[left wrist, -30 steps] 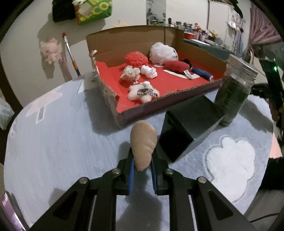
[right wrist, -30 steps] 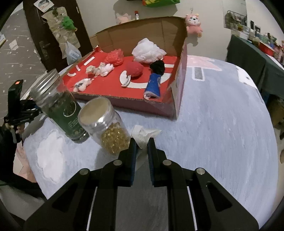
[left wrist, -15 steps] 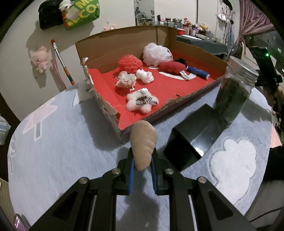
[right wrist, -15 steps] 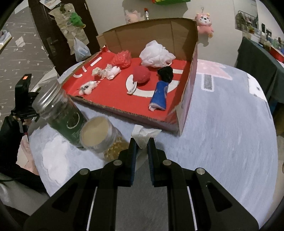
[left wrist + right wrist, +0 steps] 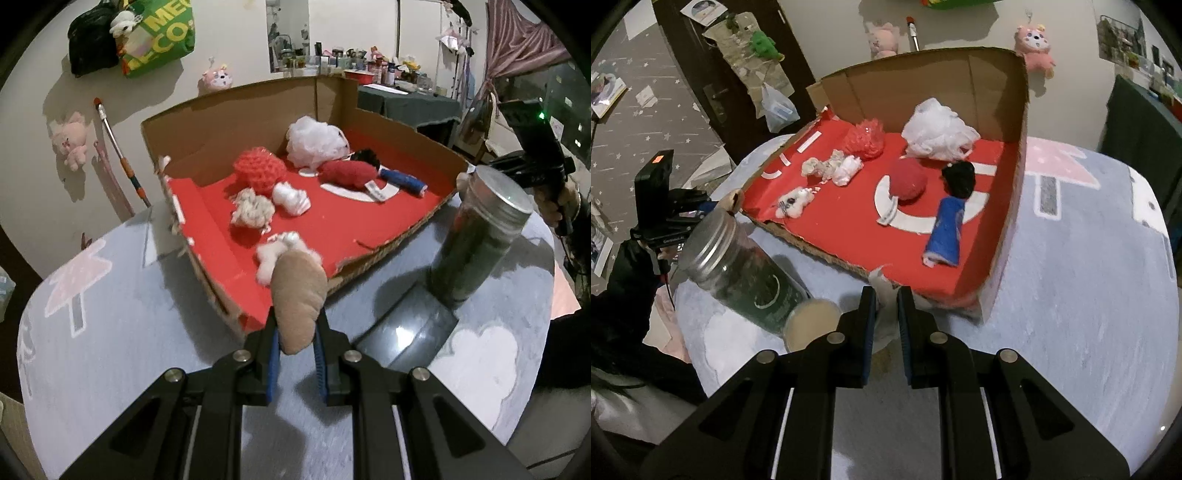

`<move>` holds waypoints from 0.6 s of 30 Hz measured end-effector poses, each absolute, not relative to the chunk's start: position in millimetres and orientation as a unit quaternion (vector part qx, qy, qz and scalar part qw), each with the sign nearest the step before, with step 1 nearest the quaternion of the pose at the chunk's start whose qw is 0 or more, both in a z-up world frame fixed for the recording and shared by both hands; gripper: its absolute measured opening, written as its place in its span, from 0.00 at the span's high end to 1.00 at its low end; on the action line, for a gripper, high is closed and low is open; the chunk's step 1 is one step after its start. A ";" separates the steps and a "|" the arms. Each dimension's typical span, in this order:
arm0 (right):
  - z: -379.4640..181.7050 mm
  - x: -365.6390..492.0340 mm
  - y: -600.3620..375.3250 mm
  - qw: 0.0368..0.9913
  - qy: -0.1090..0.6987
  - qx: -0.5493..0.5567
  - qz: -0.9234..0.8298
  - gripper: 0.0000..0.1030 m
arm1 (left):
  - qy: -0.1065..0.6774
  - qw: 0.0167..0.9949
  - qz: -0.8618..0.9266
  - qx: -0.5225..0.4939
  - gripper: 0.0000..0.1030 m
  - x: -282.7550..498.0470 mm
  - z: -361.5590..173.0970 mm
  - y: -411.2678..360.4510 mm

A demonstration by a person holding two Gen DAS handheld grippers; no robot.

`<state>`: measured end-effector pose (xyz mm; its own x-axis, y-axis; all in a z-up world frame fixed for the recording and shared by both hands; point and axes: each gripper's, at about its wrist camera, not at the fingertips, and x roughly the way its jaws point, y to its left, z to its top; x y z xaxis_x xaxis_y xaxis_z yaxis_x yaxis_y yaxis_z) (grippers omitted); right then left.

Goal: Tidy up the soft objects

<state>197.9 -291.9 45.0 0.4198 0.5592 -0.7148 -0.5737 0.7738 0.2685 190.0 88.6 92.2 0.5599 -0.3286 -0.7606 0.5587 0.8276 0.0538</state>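
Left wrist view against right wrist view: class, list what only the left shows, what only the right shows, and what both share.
Only the left wrist view: the left gripper shut on a tan soft toy, and a green bag on the wall.

Only the right wrist view: the right gripper shut on a white cloth, a second jar with a pale lid, and a dark door.

Both: the red-lined box, the white puff, the blue doll and the dark jar.
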 end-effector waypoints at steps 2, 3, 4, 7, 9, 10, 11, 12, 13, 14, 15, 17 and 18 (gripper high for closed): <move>48.0 200.7 -289.2 0.840 0.421 -0.002 0.342 0.88 | 0.393 0.870 -0.259 0.143 0.84 193.4 95.6 81.8; 49.8 202.0 -288.0 0.841 0.420 -0.001 0.343 0.88 | 0.393 0.870 -0.261 0.141 0.84 195.4 97.5 78.7; 51.7 203.1 -285.9 0.842 0.418 -0.004 0.341 0.89 | 0.393 0.870 -0.264 0.139 0.84 198.1 100.4 73.4; 54.5 207.5 -279.2 0.841 0.417 -0.009 0.344 0.94 | 0.390 0.870 -0.268 0.137 0.84 203.4 107.0 61.7; 52.9 208.1 -274.6 0.841 0.421 -0.019 0.341 0.95 | 0.388 0.869 -0.273 0.138 0.84 205.3 110.1 53.9; 51.5 208.4 -273.1 0.840 0.423 -0.022 0.339 0.95 | 0.386 0.869 -0.277 0.140 0.84 205.1 111.5 49.9; 49.7 208.3 -273.0 0.837 0.427 -0.018 0.340 0.96 | 0.384 0.869 -0.278 0.141 0.84 204.3 112.4 47.9; 49.0 208.0 -273.5 0.838 0.427 -0.018 0.338 0.96 | 0.382 0.869 -0.281 0.141 0.84 203.4 113.2 46.1; 48.4 207.3 -274.9 0.838 0.428 -0.017 0.337 0.96 | 0.381 0.868 -0.284 0.142 0.84 202.5 113.7 44.7; 48.2 206.7 -277.2 0.840 0.428 -0.016 0.334 0.96 | 0.380 0.869 -0.284 0.143 0.84 201.3 114.5 43.7; 48.6 205.3 -279.8 0.842 0.426 -0.015 0.331 0.96 | 0.379 0.869 -0.284 0.142 0.84 200.4 115.0 43.7; 51.0 200.8 -288.2 0.845 0.421 -0.004 0.328 0.96 | 0.378 0.870 -0.283 0.139 0.83 197.1 116.6 45.8; 52.0 198.8 -292.1 0.846 0.420 0.003 0.327 0.96 | 0.378 0.872 -0.280 0.138 0.83 195.8 117.1 47.2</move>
<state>198.8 -292.1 52.0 0.4331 0.5562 -0.7093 -0.5511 0.7861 0.2799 195.8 47.2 117.1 0.5577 -0.3842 -0.7358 0.5931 0.8046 0.0294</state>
